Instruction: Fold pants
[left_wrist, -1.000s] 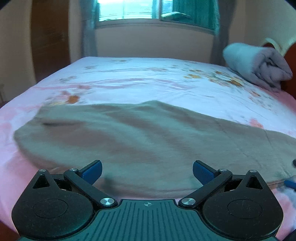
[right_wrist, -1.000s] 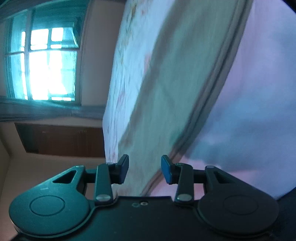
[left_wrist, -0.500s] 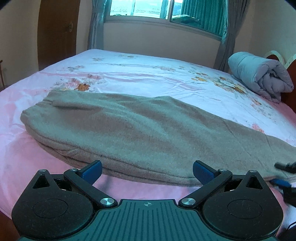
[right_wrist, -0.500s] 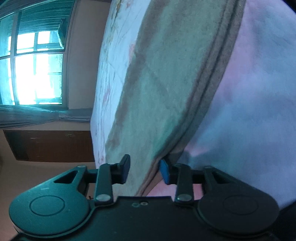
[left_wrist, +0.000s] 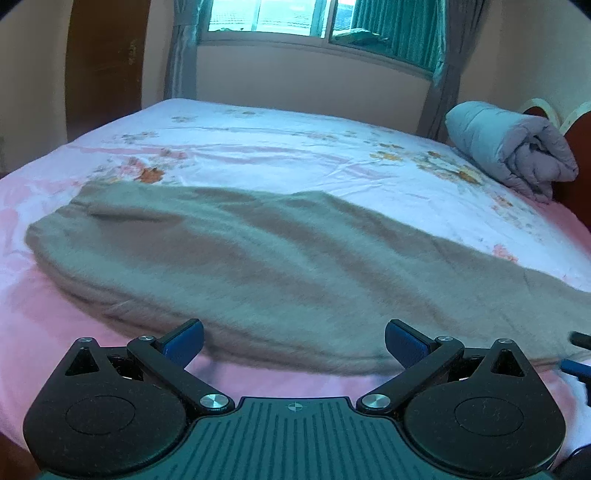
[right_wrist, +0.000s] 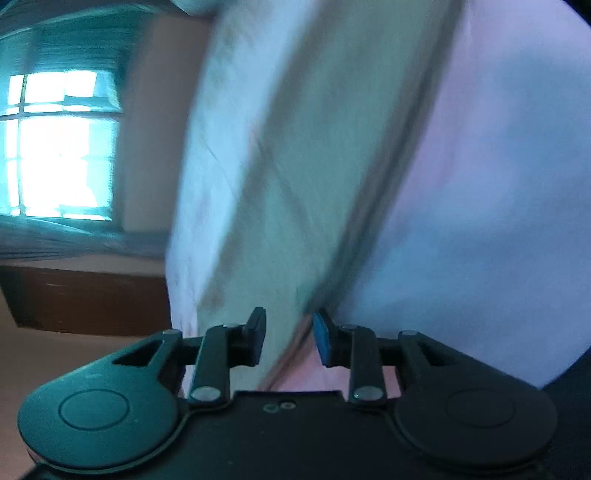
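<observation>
1. Left wrist view is fairly sharp, though the pants (left_wrist: 280, 273) are softened by blur and their far right end runs out past the frame edge; the right wrist view is rolled sideways and heavily smeared, so fabric edges there are hard to trace.
2. At the right edge of the left wrist view, a dark tip and a blue pad of the right gripper (left_wrist: 576, 354) poke in; the rest of it is cut off.
3. The left gripper (left_wrist: 294, 341) is spread wide and released, with nothing between its blue pads (left_wrist: 184, 341). It hovers just short of the near long edge of the pants, and I cannot tell whether either pad brushes the cloth.
4. The right gripper (right_wrist: 289, 339) is partly open, its pads a narrow gap apart. The edge of the pants (right_wrist: 306, 192) runs into that gap, but the blur hides whether the pads are pressing on it.
5. The pants lie flat lengthwise across the pink floral bed (left_wrist: 295, 155), stretching from left to right directly ahead of the left gripper.
6. A rolled grey quilt (left_wrist: 513, 151) sits at the far right of the bed, well apart from the pants, with a window (left_wrist: 280, 18) behind.
</observation>
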